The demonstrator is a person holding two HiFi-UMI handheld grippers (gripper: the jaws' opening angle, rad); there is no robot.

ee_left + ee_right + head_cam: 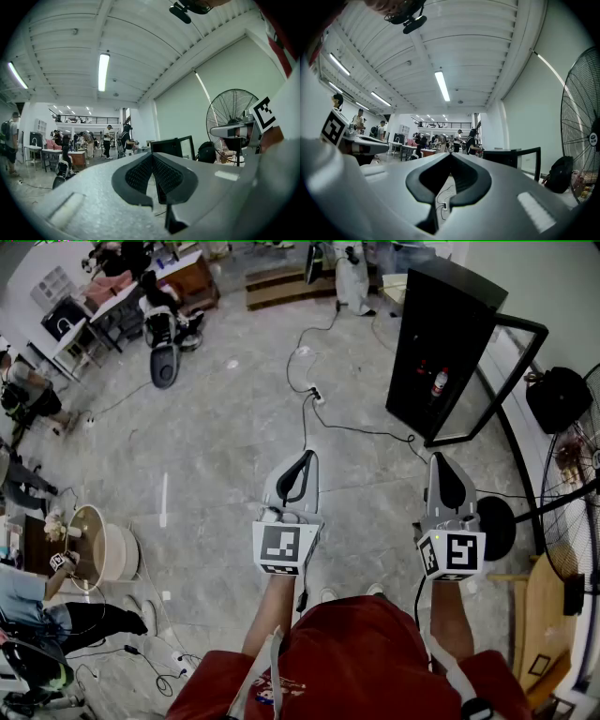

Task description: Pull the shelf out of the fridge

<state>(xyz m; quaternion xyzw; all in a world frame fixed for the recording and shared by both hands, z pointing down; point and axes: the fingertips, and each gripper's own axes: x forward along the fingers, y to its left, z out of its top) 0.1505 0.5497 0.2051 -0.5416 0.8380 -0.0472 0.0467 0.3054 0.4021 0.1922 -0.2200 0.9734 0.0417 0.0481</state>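
Observation:
A small black fridge (441,334) stands on the floor ahead and to the right, its glass door (506,381) swung open. A red-capped bottle (438,382) shows inside; the shelf itself is too dark to make out. Both grippers are held up in the air well short of the fridge. My left gripper (305,457) is shut and empty, and its jaws (152,157) meet at the tips. My right gripper (438,460) is also shut on nothing (451,157). The fridge (168,146) appears small beyond the left jaws, and to the right of the right jaws as well (506,158).
A large standing fan (574,512) with a round base (497,526) is at the right, with a black bag (560,399) behind it. A power strip (317,395) and cables trail over the floor towards the fridge. A round table (89,545), desks and people are at the left.

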